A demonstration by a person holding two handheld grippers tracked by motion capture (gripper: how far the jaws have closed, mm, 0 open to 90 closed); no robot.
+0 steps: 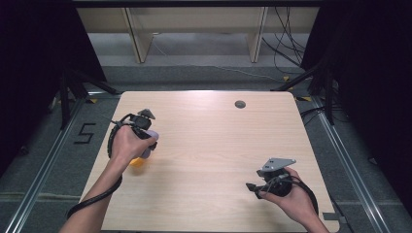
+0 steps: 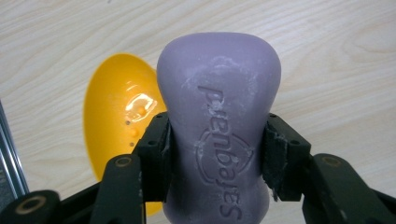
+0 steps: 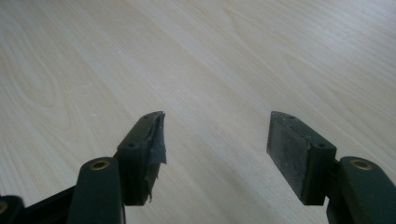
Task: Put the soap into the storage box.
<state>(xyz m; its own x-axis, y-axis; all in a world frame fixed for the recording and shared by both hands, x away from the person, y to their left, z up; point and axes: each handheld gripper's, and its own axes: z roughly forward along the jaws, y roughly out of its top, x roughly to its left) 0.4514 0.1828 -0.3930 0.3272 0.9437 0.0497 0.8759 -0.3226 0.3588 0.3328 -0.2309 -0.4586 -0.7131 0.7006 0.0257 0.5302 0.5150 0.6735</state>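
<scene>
The left tongs (image 2: 217, 154) are clenched on a purple soap (image 2: 218, 121), which is pinched at its narrowed waist, where the two pads can be seated in the hollows on either side; that spot seems to have been chosen so the smooth bar cannot slide out forward or back. The bar is held out ahead of the jaws with its broad face turned to the camera, above the surface (image 2: 327, 56). Embossed writing is seen on that face, upside down in the left gripper view; it is read as "Safeguard", with a shield-like emblem pressed beside it, and white scuffing is noted around the letters. Just behind and to one side of the soap a yellow dish (image 2: 116, 116) is lying on the surface, its hollow facing up with small holes in it, so it is judged to be a soap dish from which the bar may be taken or into which it may be put. In the high view the left tongs (image 1: 145, 141) are near the surface's left edge. The right tongs (image 3: 217, 149) are released, holding nothing, low over bare wood, well apart from the soap, apparently kept waiting.
</scene>
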